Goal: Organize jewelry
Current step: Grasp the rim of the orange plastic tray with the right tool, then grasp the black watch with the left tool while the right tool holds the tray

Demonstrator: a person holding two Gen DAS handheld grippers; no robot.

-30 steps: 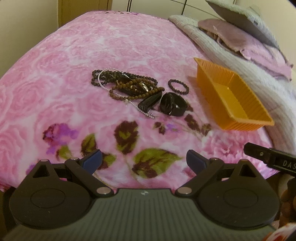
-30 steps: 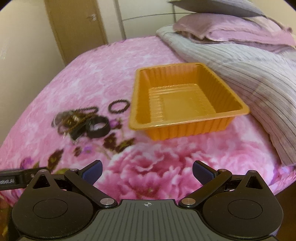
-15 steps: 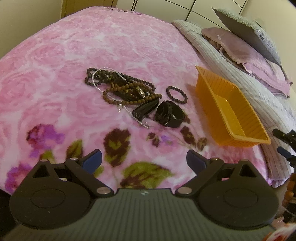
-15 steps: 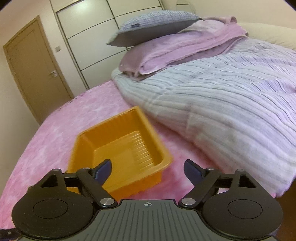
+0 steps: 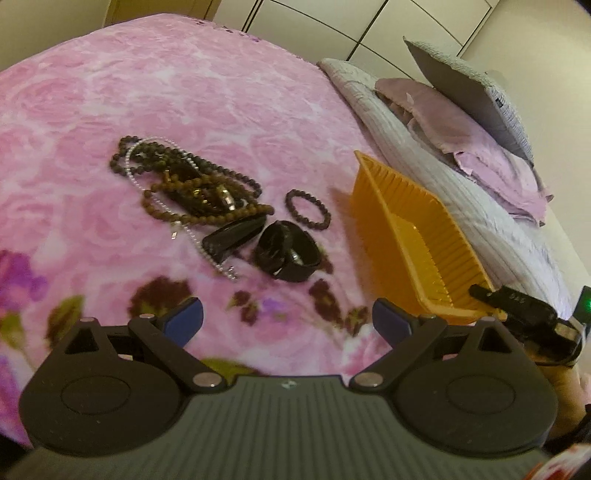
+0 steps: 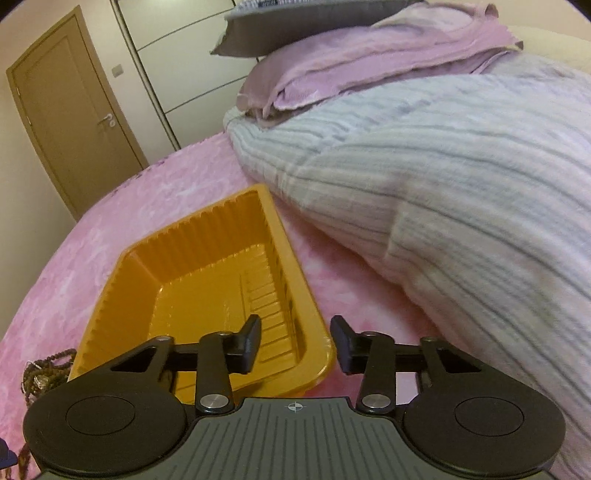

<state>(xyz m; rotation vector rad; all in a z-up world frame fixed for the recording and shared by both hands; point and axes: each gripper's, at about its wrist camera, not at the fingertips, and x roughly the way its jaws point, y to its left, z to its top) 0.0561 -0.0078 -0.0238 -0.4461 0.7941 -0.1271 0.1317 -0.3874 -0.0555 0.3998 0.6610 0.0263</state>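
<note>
Left wrist view had the left gripper (image 5: 287, 321) spread wide with nothing between its blue pads, hanging over the pink floral blanket (image 5: 184, 92) on the bed. Ahead of it sat the jewelry: a tangle of beaded necklaces (image 5: 192, 184) in dark and brown beads with a thin silver chain (image 5: 199, 242) trailing toward the camera. Right at the near edge of that pile lay a black curved piece (image 5: 232, 236), and just beside it a chunky black bangle (image 5: 288, 251). A small dark bead bracelet (image 5: 307, 209) lay on its own a bit further back, between the pile and the orange tray (image 5: 384, 221).

Right wrist view showed the right gripper (image 6: 295, 345) partly parted, gripping nothing, its left finger over the tray's near corner and its right finger just outside the rim (image 6: 288, 243). Nothing lay inside the tray. A striped grey-white duvet (image 6: 461, 184) filled the right side, with folded lilac bedding (image 6: 369, 66) and a grey pillow (image 6: 295, 22) behind. A bit of the bead tangle (image 6: 40, 373) peeked in at the far left.
</note>
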